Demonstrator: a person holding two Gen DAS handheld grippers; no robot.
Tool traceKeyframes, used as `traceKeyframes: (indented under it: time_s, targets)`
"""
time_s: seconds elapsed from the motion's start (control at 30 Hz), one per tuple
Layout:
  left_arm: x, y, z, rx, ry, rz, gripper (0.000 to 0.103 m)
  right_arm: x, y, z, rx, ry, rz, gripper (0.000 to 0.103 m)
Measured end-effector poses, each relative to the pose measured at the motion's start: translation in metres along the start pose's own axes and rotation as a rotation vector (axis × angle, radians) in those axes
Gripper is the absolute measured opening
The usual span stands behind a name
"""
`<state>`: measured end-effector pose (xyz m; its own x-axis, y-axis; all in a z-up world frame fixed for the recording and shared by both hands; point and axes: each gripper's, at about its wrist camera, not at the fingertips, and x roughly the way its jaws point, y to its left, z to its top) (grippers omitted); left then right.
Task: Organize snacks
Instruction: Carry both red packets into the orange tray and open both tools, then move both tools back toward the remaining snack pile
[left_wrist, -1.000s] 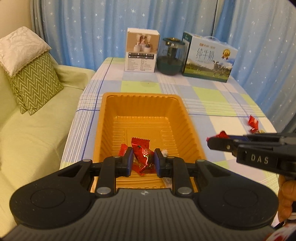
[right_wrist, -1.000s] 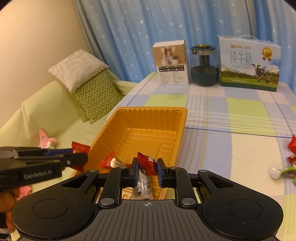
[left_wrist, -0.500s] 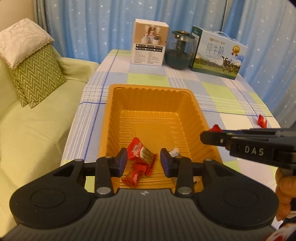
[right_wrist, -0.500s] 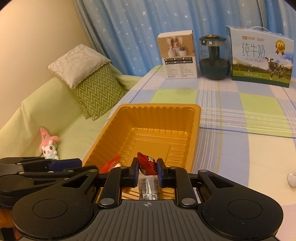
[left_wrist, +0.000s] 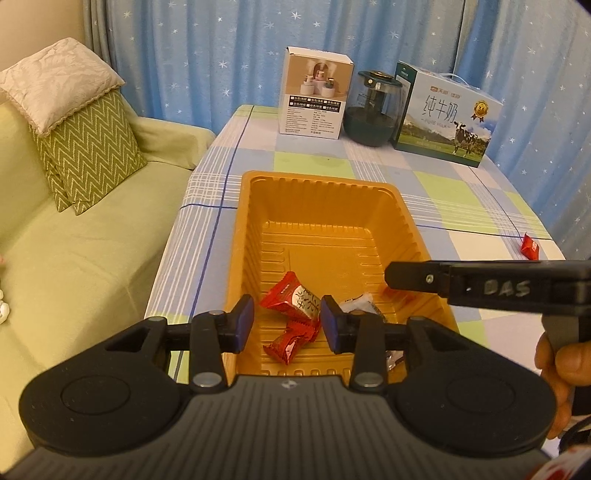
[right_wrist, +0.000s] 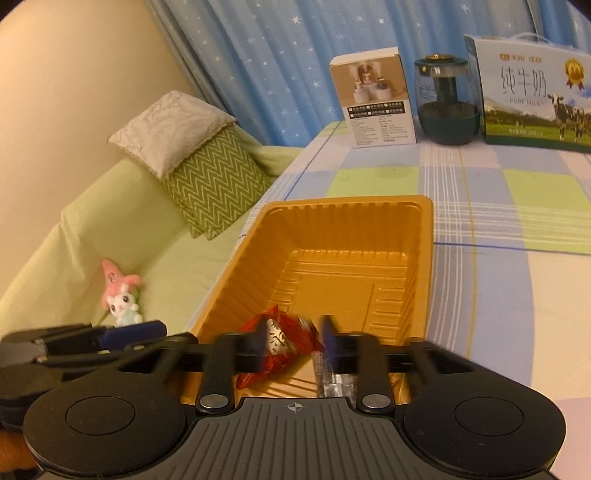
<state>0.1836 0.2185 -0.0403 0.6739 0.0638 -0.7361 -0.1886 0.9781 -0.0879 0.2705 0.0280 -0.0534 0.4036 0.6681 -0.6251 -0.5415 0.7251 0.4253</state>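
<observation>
The orange tray (left_wrist: 317, 181) sits on the checked tablecloth, and both grippers hover over its near end. My left gripper (left_wrist: 287, 325) has its jaws opening. Two red snacks (left_wrist: 291, 299) lie loose on the tray floor below the gap, untouched by the pads. A white-wrapped sweet (left_wrist: 360, 304) lies beside them. My right gripper (right_wrist: 295, 341) is blurred, its jaws opening. A red snack (right_wrist: 284, 334) sits free between its pads over the tray (right_wrist: 351, 201). From the side, the right gripper (left_wrist: 395, 275) reaches over the tray's right rim. One red snack (left_wrist: 530, 247) stays on the table at the right.
A white carton (left_wrist: 314, 99), a dark glass jar (left_wrist: 373, 107) and a milk box (left_wrist: 447, 114) stand along the table's far edge by the blue curtain. A green sofa (left_wrist: 74, 258) with cushions runs along the left. A plush toy (right_wrist: 120, 295) lies on it.
The left gripper opened and its red snack dropped into the tray. The right gripper came in over the tray and its jaws have just parted from the red snack.
</observation>
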Motion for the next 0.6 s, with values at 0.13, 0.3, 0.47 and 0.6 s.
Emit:
traceKeyframes:
  time_s: [0.13,0.3,0.47,0.6]
  targets:
    - [-0.004,-0.001,-0.003,-0.005,-0.005,0.004,0.039,-0.010,-0.004,0.000,0.007,-0.017,-0.018,0.063]
    - [-0.011,-0.006,-0.006,-0.010,-0.012,0.003,0.043,-0.031,-0.010,-0.004,0.019,-0.043,-0.062,0.063]
    - [-0.024,-0.015,-0.007,-0.010,-0.030,-0.009,0.043,-0.061,-0.022,-0.014,0.041,-0.081,-0.113,0.063]
    - [-0.036,-0.028,-0.008,-0.012,-0.052,-0.022,0.046,-0.092,-0.035,-0.024,0.059,-0.125,-0.162,0.063]
